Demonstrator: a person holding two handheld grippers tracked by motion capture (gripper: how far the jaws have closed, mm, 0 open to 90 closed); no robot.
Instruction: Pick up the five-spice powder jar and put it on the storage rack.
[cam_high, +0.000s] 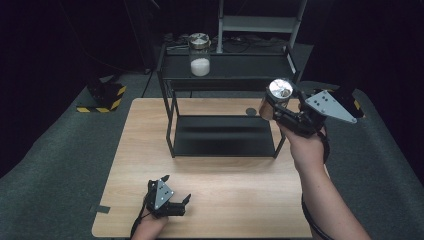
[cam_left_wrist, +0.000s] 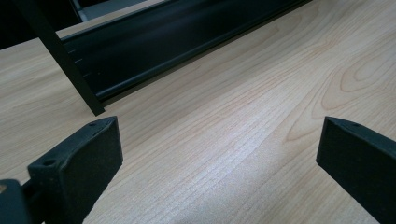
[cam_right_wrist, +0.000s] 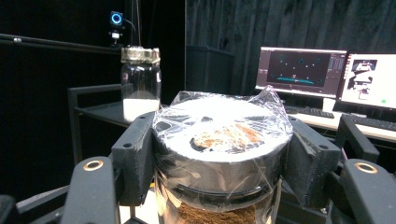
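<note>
- The left gripper (cam_high: 176, 201) rests low over the near left part of the wooden table (cam_high: 215, 210), a grey three-cornered plate on its back; its jaws stand wide apart with nothing between them, and in the left gripper view its two blunt black pads (cam_left_wrist: 84, 161) look matte and slightly grainy
- Between those pads the table shows pale wood with fine curved grain and a soft sheen
- The black metal rack (cam_high: 222, 135) stands at the middle of the table: thin square legs, a flat dark lower shelf and a rimmed upper shelf; in the left gripper view one leg meets the table top beside the shelf's long edge
- On the upper shelf, towards its left, stands a clear glass jar of white powder (cam_high: 200, 56), round, with a shiny metal lid; the powder fills its lower part
- The right gripper (cam_high: 274, 106) is held up in the air beside the rack's right end, level with the upper shelf, clamped on a second round jar (cam_right_wrist: 219, 154)
- That jar is gripped at its lid, which is wrapped in crinkled clear film, with brown powder behind the glass below
- Behind it stand lit computer screens (cam_right_wrist: 301, 69) on a desk
</note>
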